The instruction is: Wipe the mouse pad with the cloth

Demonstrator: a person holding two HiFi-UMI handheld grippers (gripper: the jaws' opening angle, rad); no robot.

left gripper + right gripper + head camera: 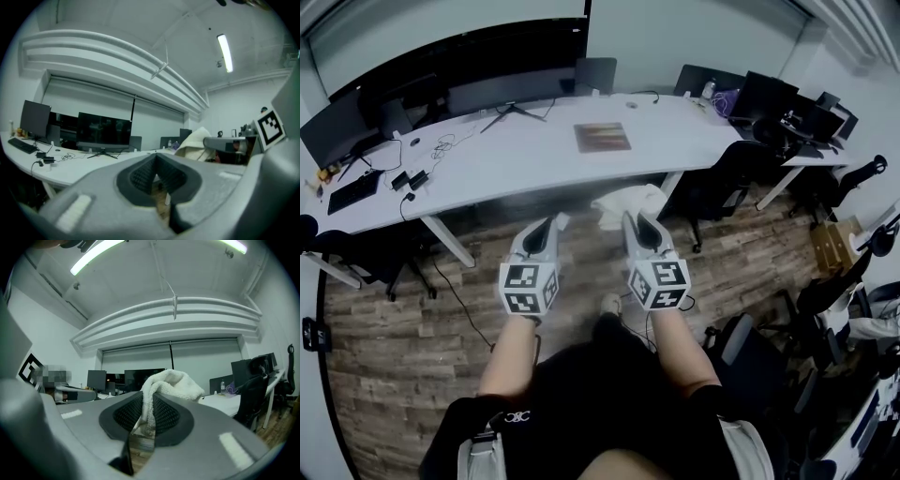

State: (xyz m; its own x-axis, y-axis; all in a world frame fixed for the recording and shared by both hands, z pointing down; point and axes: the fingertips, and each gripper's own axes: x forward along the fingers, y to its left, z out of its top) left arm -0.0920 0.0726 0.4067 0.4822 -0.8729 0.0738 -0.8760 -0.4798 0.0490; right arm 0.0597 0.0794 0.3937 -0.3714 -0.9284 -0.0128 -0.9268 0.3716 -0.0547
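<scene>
- The right gripper (147, 404) has its jaws clamped on a white cloth (171, 383), which bunches up past the tips toward 12 o'clock.
- The left gripper (156, 161) has its jaws brought together with nothing between them; the cloth shows at its 2 o'clock.
- In the head view both grippers are held side by side over the wooden floor (412, 328).
- The mouse pad (602, 137) lies flat on the white desk (525, 155), at 12 o'clock from the grippers and well apart from them.
</scene>
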